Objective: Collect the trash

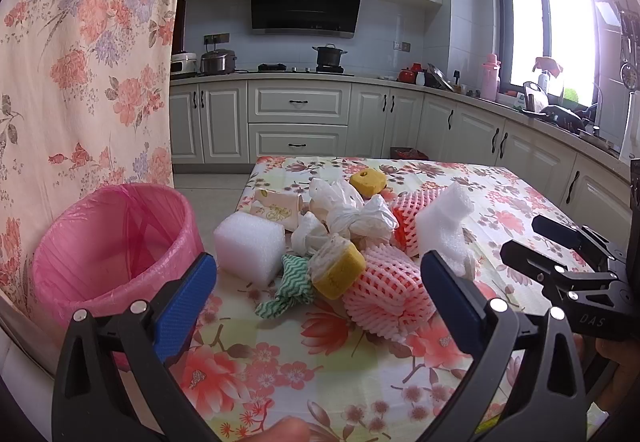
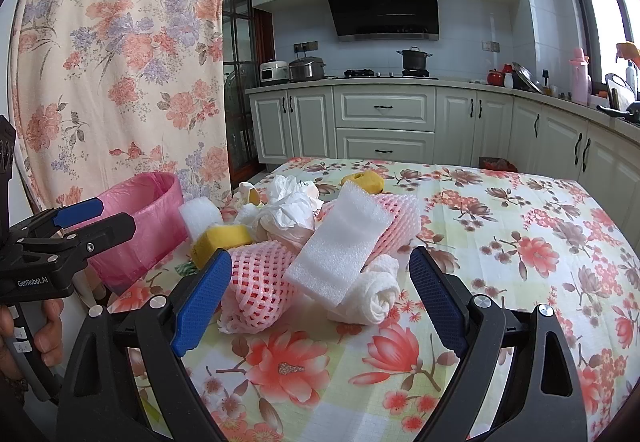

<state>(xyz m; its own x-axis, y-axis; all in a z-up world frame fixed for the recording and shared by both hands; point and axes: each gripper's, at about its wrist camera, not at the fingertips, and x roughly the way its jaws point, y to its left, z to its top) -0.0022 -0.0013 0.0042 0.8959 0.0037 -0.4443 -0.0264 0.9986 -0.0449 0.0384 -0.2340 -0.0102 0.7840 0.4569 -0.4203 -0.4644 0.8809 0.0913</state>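
On the floral worktop (image 1: 460, 178) sits the trash pile (image 1: 344, 238), pink-lined bin (image 1: 112, 242) just left. Left gripper (image 1: 318, 282) and right gripper (image 2: 320, 282) hover, jaws spread, holding nothing.

Each black hand-held gripper (image 1: 318, 294) has blue textured pads (image 1: 184, 308) and silver screws.

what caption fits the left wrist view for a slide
Open left hand-held gripper faces a trash pile on the floral table, pink-lined bin at left.
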